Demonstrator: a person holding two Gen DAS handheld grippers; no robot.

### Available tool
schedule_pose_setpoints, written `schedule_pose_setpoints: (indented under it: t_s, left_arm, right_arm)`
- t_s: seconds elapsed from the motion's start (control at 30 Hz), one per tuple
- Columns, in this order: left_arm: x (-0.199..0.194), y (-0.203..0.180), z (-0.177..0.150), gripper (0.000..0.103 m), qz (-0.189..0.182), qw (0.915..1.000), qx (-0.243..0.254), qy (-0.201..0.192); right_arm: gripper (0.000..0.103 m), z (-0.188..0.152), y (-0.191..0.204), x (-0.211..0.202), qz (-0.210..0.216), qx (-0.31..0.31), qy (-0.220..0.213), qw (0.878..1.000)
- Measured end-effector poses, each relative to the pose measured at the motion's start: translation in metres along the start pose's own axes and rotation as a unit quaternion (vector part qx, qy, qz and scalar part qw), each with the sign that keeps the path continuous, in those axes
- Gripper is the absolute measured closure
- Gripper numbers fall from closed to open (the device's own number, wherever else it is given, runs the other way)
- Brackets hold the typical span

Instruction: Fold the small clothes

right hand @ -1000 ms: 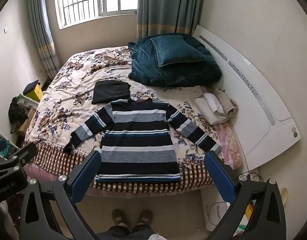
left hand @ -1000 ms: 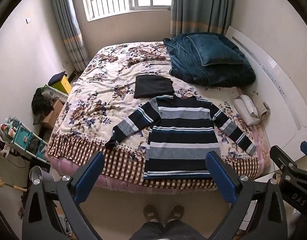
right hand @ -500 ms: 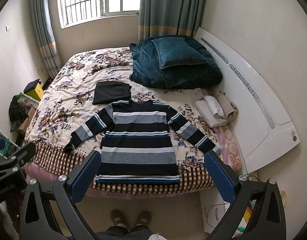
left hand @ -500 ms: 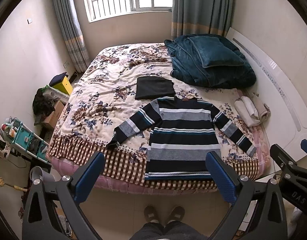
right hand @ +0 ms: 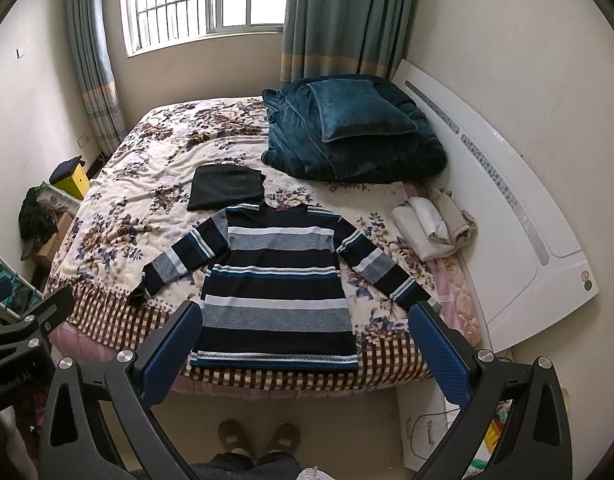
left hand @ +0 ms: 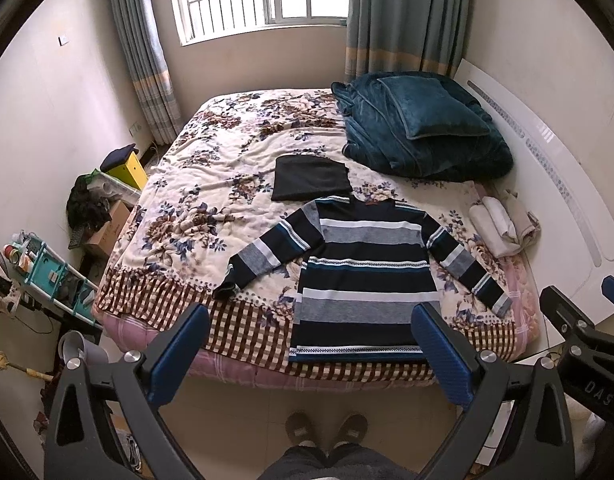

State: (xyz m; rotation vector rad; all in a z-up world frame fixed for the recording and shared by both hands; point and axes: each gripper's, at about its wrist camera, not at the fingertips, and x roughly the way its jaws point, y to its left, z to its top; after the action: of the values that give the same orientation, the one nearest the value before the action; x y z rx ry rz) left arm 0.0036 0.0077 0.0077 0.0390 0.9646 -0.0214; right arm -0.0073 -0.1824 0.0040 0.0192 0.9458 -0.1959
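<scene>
A striped navy, grey and white sweater lies flat on the bed with both sleeves spread; it also shows in the right wrist view. A folded black garment lies just beyond its collar, seen too in the right wrist view. My left gripper is open and empty, held high above the floor in front of the bed's near edge. My right gripper is open and empty at the same height, to the right of the left one.
The bed has a floral blanket. A teal quilt and pillow lie at the far right, folded pale cloths by the white headboard. Boxes and a teal shelf stand left of the bed. My feet are on the floor.
Both grippers have risen or tilted slightly, so the bed and sweater sit a little lower in both views. Nothing on the bed has moved.
</scene>
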Motion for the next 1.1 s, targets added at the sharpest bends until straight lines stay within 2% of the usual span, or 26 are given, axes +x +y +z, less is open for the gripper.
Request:
schedule_pose_setpoints:
  t_s: [0.6, 0.63, 1.1]
  left_arm:
    - [-0.002, -0.001, 0.000, 0.000, 0.000, 1.0000, -0.001, -0.003]
    - [-0.002, -0.001, 0.000, 0.000, 0.001, 1.0000, -0.001, -0.003]
    - [-0.011, 0.001, 0.013, 0.000, 0.000, 1.0000, -0.003, -0.006]
  right_arm:
    - [0.000, 0.017, -0.004, 0.001, -0.003, 0.000, -0.001, 1.000]
    - [0.000, 0.000, 0.001, -0.003, -0.001, -0.002, -0.002, 1.000]
    - [0.000, 0.012, -0.007, -0.008, 0.001, -0.004, -0.005, 1.000]
